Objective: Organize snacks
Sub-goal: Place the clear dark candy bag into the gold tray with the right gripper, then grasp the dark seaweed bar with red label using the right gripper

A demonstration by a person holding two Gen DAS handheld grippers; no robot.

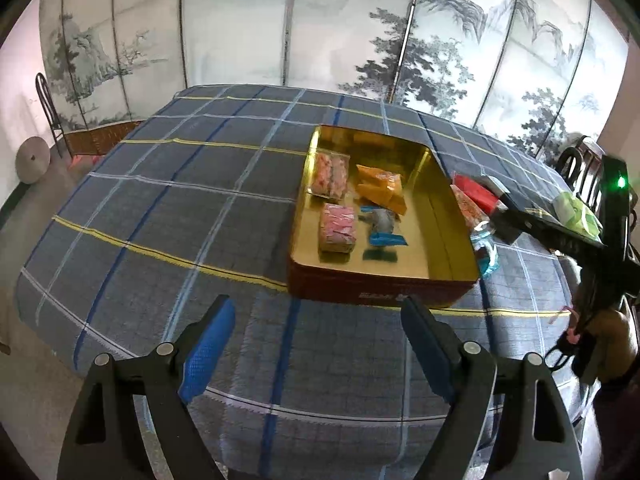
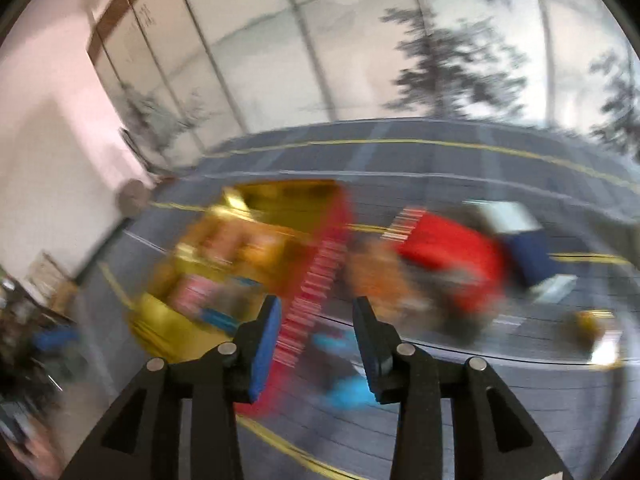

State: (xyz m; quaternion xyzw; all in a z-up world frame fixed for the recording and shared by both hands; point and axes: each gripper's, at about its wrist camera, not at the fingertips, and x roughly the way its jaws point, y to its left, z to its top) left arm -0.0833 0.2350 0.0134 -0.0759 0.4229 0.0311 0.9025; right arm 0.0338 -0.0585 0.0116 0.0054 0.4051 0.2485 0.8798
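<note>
Right claw (image 2: 316,332), part open and empty, sweeps blurred above blue packet (image 2: 346,394); rushing risks clipping the tin's wall (image 2: 308,304) alongside.

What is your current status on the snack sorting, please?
Left gripper open, empty, short of the tin. Right gripper open, view blurred. Several snack packets in tin; red packet outside. Nothing blocking.

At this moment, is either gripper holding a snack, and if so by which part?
Nothing is held. The left gripper is wide open over bare tablecloth, short of the tin. The right gripper is open too, nothing between its pads, though that view is blurred.
</note>
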